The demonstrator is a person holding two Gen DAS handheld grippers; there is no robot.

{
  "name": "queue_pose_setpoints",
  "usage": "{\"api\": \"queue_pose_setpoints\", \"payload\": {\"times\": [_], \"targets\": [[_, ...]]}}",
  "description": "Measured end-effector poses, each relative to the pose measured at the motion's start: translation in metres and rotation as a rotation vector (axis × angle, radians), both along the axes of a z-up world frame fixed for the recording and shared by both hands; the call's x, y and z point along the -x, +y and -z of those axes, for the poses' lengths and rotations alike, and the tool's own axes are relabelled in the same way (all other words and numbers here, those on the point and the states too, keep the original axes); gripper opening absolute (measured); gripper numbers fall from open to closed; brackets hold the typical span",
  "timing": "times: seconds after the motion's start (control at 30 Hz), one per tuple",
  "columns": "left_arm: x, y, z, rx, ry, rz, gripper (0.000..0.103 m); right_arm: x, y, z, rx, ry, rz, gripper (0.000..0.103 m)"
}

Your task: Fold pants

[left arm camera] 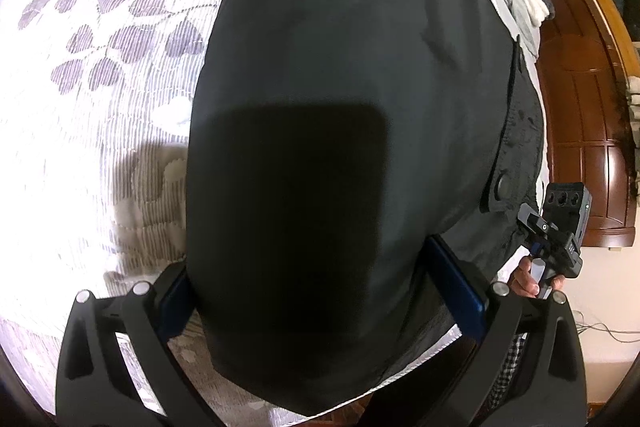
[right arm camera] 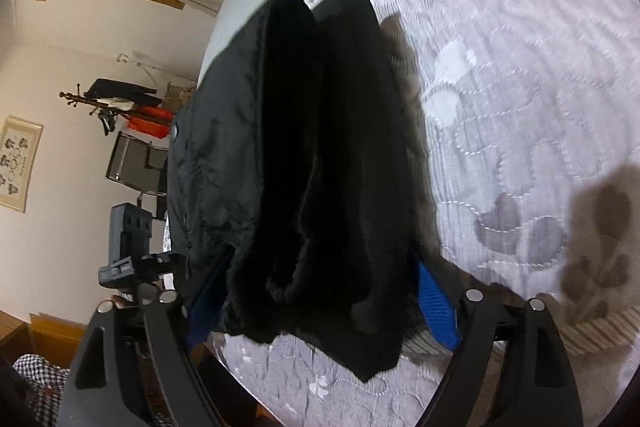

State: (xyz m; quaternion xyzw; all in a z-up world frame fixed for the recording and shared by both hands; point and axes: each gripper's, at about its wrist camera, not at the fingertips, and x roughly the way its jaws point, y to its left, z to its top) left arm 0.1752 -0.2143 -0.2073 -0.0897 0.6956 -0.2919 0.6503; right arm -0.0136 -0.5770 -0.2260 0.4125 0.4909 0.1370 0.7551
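Judging by the stacked layers, I reckon the pants (left arm camera: 340,107) on the bed (left arm camera: 100,67) are mostly folded; L gripper (left arm camera: 324,291) & R gripper (right arm camera: 320,291) straddle them wide, pad contact unclear, prob one fold left.

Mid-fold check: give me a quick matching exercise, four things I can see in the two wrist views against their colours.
Things:
1. pants
2. bedspread
3. gripper finger pads
4. headboard

Colours:
A. blue
B. reddish-brown wood
C. black
D. white with grey leaf pattern

Pairs: 1-C, 2-D, 3-A, 4-B
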Motion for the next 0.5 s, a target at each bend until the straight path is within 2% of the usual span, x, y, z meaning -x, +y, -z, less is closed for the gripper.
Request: {"api": "queue_pose_setpoints", "payload": {"times": [0.2, 0.33, 0.5], "targets": [[-0.0058, -0.0032, 0.0002, 0.001, 0.012, 0.009, 0.101, -0.0078, 0.0038, 0.0026, -0.007, 0.000, -0.006, 0.086], [-0.0065, -0.0087, -0.0009, 0.008, 0.007, 0.012, 0.101, -0.0074, 0.0058, 0.0006, 0.010, -0.008, -0.012, 0.081], [-0.0062, -0.0045, 0.0028, 0.031, -0.005, 0.024, 0.100, -0.0077, 0.0015, 0.0062, -0.030, -0.003, -0.003, 0.080]]}}
